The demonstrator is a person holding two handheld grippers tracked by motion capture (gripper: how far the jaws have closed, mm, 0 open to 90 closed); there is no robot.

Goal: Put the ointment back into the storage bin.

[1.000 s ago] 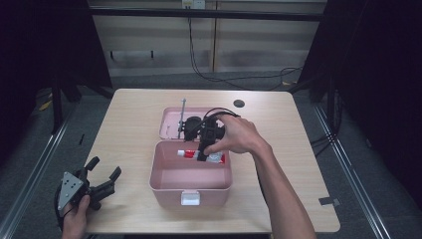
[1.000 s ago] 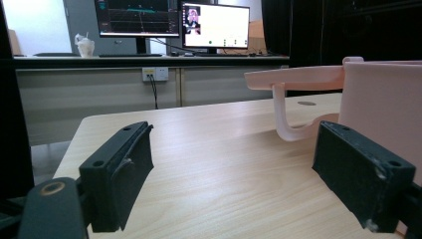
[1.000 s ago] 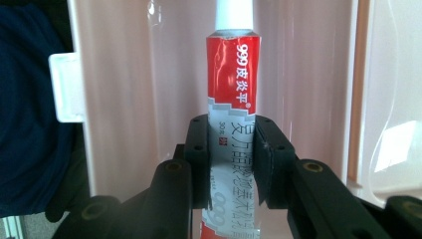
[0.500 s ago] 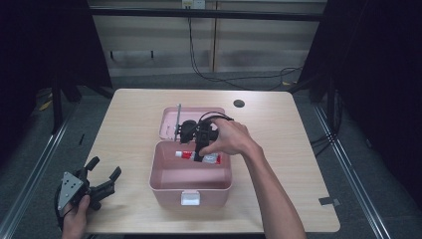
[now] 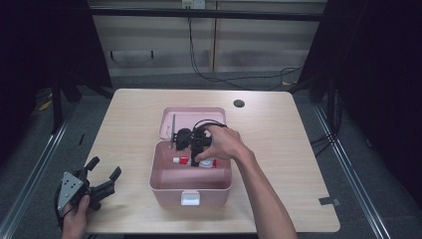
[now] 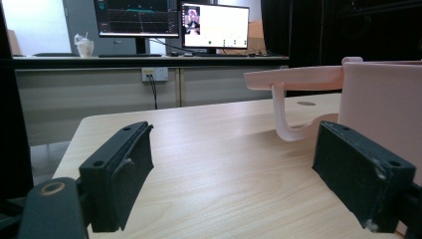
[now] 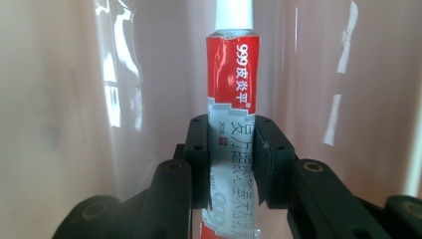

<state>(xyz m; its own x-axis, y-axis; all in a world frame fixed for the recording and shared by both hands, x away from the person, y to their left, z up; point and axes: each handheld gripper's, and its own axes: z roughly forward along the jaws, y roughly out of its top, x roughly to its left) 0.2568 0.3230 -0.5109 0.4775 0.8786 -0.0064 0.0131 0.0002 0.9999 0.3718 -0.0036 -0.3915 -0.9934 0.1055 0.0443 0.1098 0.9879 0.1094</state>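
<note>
At the near left corner of the table [image 5: 124, 124], the left gripper [image 5: 102, 180] rests low in the person's hand with its jaws spread wide and nothing between them. Farther in, the right gripper [image 7: 231, 159] reaches down into the open pink box [image 5: 164, 186], its jaws closed on a red and silver tube [image 7: 233, 74] lying on the box floor. Behind the box, its lid [image 5: 191, 117] lies open on the table.
</note>
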